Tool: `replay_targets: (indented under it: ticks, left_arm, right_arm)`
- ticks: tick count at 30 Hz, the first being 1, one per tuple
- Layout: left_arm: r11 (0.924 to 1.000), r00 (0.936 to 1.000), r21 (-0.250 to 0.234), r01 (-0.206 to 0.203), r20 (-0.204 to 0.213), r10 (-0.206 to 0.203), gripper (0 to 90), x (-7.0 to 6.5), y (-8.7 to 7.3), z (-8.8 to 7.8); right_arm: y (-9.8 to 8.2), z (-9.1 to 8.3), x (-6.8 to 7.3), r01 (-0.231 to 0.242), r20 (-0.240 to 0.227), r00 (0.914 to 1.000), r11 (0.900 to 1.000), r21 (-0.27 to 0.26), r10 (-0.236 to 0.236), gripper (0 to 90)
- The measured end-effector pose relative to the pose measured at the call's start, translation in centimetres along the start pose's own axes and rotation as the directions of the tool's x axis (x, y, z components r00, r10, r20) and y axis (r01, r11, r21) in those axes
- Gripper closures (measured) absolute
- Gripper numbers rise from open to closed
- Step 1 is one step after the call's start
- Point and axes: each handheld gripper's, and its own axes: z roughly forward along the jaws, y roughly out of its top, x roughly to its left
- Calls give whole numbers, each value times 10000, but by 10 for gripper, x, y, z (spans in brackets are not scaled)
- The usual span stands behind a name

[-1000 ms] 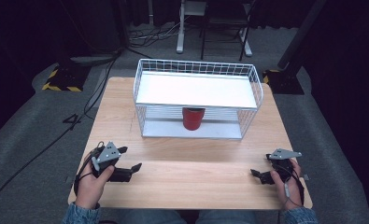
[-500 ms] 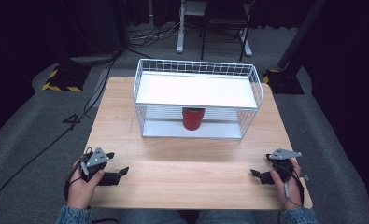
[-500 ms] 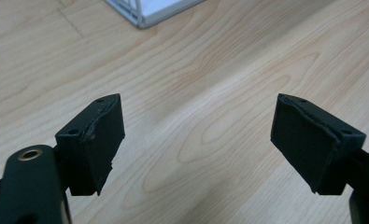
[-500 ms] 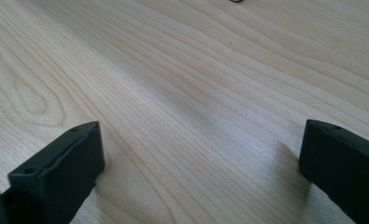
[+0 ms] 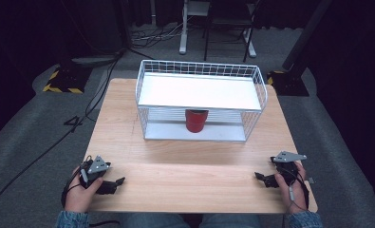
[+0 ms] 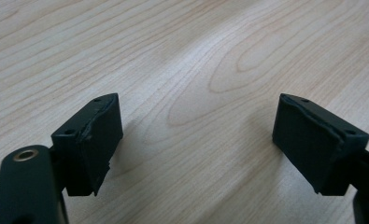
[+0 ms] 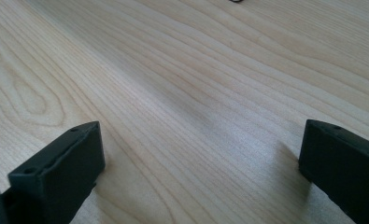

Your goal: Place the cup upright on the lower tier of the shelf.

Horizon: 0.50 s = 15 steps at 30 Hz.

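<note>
Here the left gripper lies low at the near left corner of the table, held in the person's left hand. In the left gripper view its jaws stand wide apart, with bare wood grain between them and nothing pinched. The right gripper sits at the near right edge in the right hand, pointing left toward the middle of the table. Its own view shows both jaws spread far apart over bare wood, holding nothing.

A red cup stands upright on the lower level of a white wire rack at the far middle of the table, under the rack's white shelf and near the front wire wall. The cup is well apart from both grippers, which rest close to the near edge on either side.

A dark cable runs across the grey floor to the left of the table, and a yellow-and-black striped base sits at the far left.
</note>
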Motion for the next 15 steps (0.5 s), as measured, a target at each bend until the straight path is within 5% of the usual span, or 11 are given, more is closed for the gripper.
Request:
replay_targets:
  ticks: [15]
  left_arm:
    - [10000, 10000, -19, -2, -65, 2, 142, 0, -1, 1]
  right_arm:
    - [0, 0, 0, -3, 4, 10000, 10000, 12, 3, 4]
